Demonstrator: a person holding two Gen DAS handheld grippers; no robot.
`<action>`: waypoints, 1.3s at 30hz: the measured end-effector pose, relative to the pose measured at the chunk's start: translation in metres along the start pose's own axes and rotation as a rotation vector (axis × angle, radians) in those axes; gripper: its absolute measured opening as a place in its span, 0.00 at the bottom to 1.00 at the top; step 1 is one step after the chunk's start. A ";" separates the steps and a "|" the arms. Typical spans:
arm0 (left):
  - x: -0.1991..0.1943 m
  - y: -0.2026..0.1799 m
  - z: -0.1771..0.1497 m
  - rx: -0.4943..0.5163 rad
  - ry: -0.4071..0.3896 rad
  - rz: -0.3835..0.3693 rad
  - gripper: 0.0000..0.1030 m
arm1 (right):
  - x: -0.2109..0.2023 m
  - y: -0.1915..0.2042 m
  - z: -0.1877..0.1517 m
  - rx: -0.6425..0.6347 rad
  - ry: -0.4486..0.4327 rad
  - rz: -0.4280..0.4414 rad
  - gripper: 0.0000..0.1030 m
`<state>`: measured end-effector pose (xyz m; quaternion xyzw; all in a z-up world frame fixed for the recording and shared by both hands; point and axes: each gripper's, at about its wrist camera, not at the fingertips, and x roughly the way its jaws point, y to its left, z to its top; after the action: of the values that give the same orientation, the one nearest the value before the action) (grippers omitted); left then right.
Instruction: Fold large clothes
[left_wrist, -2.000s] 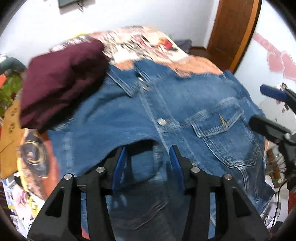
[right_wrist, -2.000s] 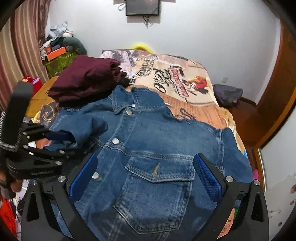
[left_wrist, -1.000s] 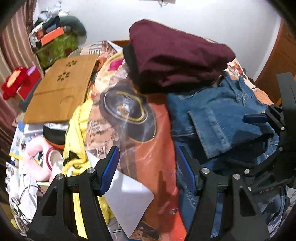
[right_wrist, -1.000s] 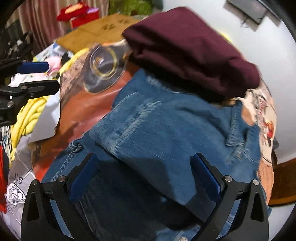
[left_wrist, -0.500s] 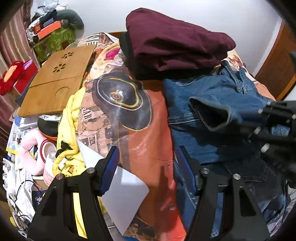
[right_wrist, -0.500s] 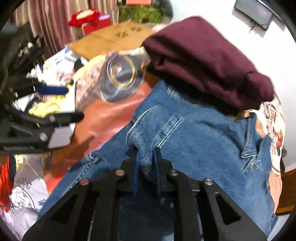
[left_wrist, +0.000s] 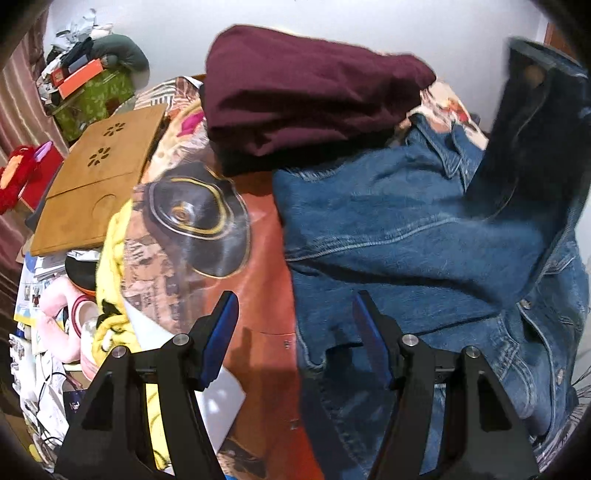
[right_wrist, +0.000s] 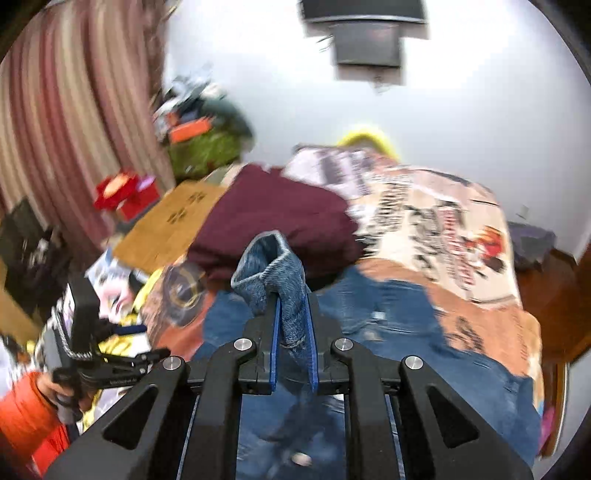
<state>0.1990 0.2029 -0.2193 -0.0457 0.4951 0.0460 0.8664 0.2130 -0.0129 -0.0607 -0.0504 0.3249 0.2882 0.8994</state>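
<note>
Denim jacket (left_wrist: 406, 236) lies spread on the printed bedspread (left_wrist: 258, 258), front side up, collar (left_wrist: 454, 147) at the far end toward the wall, hem toward the cameras; long axis runs roughly near-to-far along the bed. Button placket (left_wrist: 532, 317) visible down the right part in the left wrist view. Right gripper (right_wrist: 291, 332) is closed tight on the sleeve cuff (right_wrist: 273, 273); cuff opening sticks up and forward past the fingertips, sleeve lifted clear of the jacket body below. In the left wrist view the raised sleeve (left_wrist: 528, 147) appears as a dark denim column at upper right, rising over the jacket's collar side. Left gripper (left_wrist: 295, 332) is wide apart, holding nothing, hovering over the jacket's left edge where denim meets the orange bedspread print. Folded maroon garment (left_wrist: 306, 92) sits just beyond the jacket's far left shoulder, touching it. Wooden lap board (left_wrist: 96, 184) lies well left, off the bed's edge; right wrist view is motion-blurred
</note>
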 end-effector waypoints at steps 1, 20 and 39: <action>0.007 -0.005 0.000 0.007 0.015 -0.001 0.61 | -0.004 -0.008 -0.002 0.024 -0.006 -0.010 0.10; 0.063 -0.014 -0.025 0.000 0.179 -0.001 0.68 | -0.003 -0.145 -0.139 0.412 0.195 -0.119 0.07; 0.050 -0.033 -0.019 0.034 0.174 -0.009 0.68 | -0.018 -0.159 -0.141 0.346 0.202 -0.194 0.08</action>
<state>0.2124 0.1699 -0.2713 -0.0369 0.5689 0.0297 0.8210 0.2112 -0.1924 -0.1760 0.0452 0.4514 0.1336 0.8811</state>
